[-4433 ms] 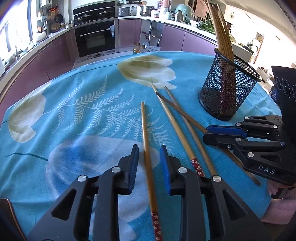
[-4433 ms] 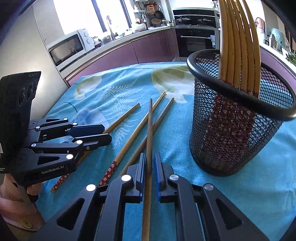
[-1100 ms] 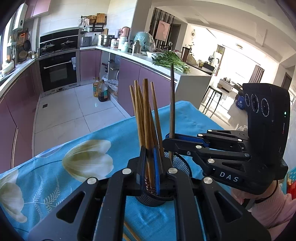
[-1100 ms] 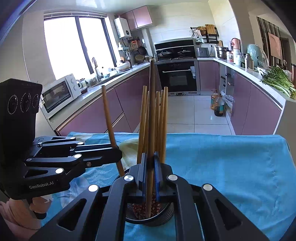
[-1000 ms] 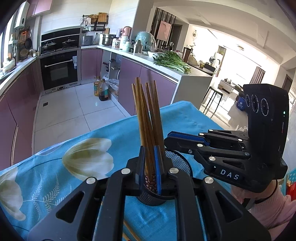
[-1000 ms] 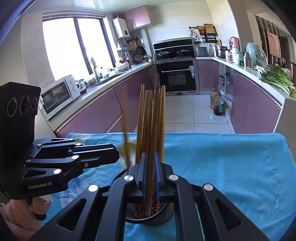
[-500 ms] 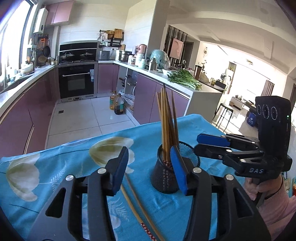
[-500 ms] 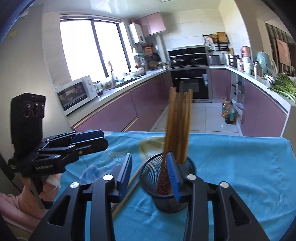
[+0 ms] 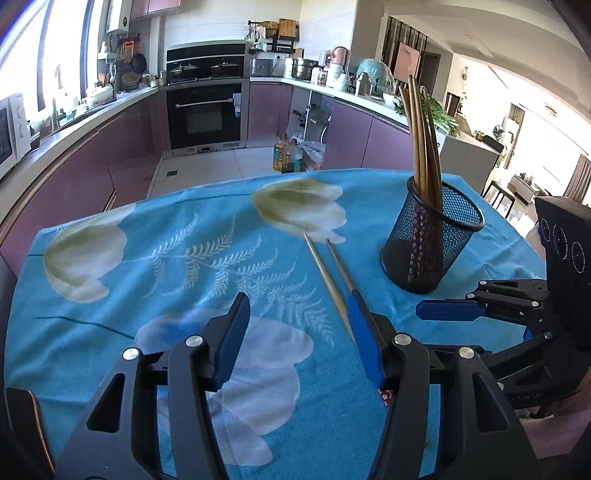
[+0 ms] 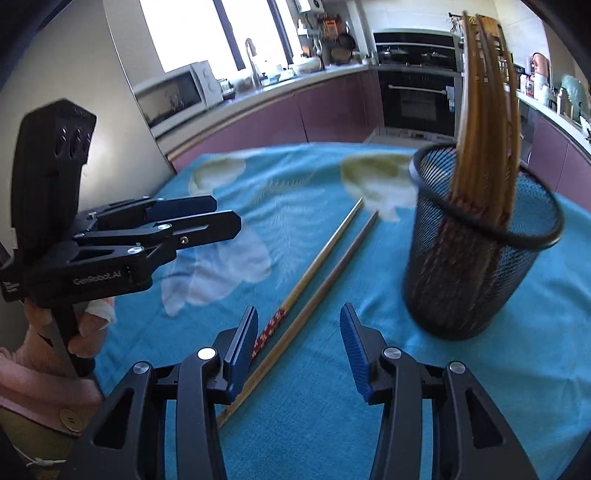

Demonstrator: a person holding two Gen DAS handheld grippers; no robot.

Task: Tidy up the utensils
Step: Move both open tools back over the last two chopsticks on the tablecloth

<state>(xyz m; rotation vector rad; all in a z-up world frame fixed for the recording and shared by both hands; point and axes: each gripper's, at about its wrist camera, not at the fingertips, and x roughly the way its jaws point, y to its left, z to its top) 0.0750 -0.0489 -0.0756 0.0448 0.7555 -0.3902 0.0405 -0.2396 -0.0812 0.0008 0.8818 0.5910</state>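
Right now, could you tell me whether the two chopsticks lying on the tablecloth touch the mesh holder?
Apart. The right wrist view shows blue tablecloth between the two loose chopsticks and the mesh holder; the left wrist view shows the same gap.

purple cabinets | black oven | bright window, perhaps sunlit

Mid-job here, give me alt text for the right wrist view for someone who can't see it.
Two chopsticks lie side by side on a blue floral tablecloth, just ahead of the open, empty right gripper. A black mesh holder with upright chopsticks stands to the right; the left gripper hovers at left.
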